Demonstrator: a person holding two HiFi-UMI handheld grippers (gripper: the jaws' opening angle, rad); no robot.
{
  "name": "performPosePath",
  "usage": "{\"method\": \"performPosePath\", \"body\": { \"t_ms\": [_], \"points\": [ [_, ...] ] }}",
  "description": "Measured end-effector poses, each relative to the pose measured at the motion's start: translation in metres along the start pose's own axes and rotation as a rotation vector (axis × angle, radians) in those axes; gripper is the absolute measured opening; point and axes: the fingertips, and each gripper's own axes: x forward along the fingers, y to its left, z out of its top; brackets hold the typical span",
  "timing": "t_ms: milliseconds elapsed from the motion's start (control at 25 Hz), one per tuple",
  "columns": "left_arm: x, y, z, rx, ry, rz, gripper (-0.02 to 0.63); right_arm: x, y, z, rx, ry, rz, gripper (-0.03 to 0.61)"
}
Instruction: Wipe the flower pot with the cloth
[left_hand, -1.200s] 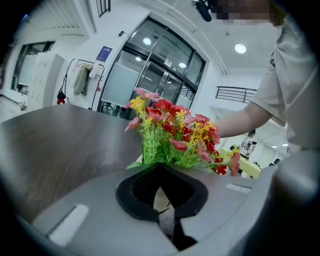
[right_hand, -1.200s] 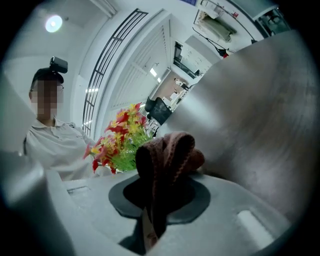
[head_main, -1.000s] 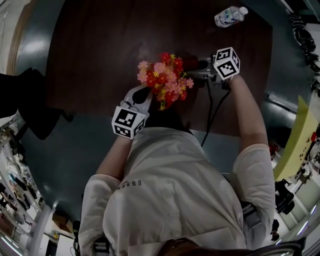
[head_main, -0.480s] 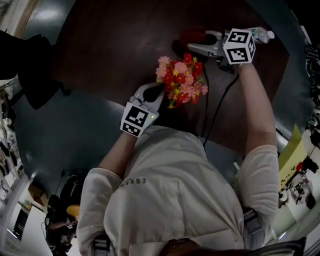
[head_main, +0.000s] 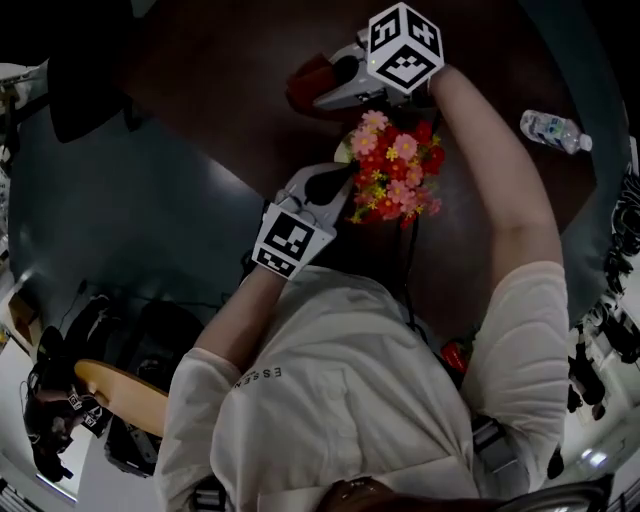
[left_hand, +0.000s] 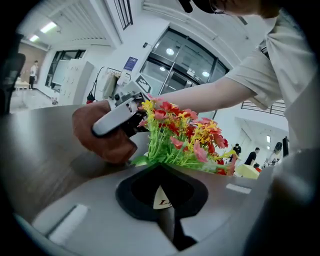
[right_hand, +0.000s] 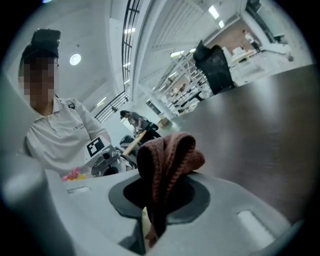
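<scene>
Rust-brown cloth is bunching between the right gripper's jaws, which are clamping it over the table. The left gripper is sitting closed at the base of the flowers, toward the table's near edge. The flower pot is hiding beneath them, near the cloth.

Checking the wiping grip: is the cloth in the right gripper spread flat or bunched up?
Bunched up: the cloth rises as a folded lump, pinched in the right gripper, whose jaws are shut on it.
</scene>
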Motion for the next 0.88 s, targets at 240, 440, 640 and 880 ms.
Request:
{"method": "performPosePath", "body": {
  "t_ms": [240,440,640,880],
  "points": [
    [0.003,-0.001,-0.002,0.077,0.014,0.03,0.017,0.056,0.025,-0.011,-0.001,0.142,0.258,0.049],
    [0.0,0.002,-0.001,0.045,-0.012,0.052,0.016,0.082,0.051,-0.029,0.038,0.247,0.434,0.049],
    [-0.001,0.004,0.0,0.028,-0.02,0.05,0.015,0.076,0.055,-0.038,0.059,0.289,0.463,0.049],
    [-0.001,0.005,-0.001,0.042,0.003,0.049,0.015,0.043,0.04,-0.041,0.093,0.231,0.353,0.049]
  ]
}}
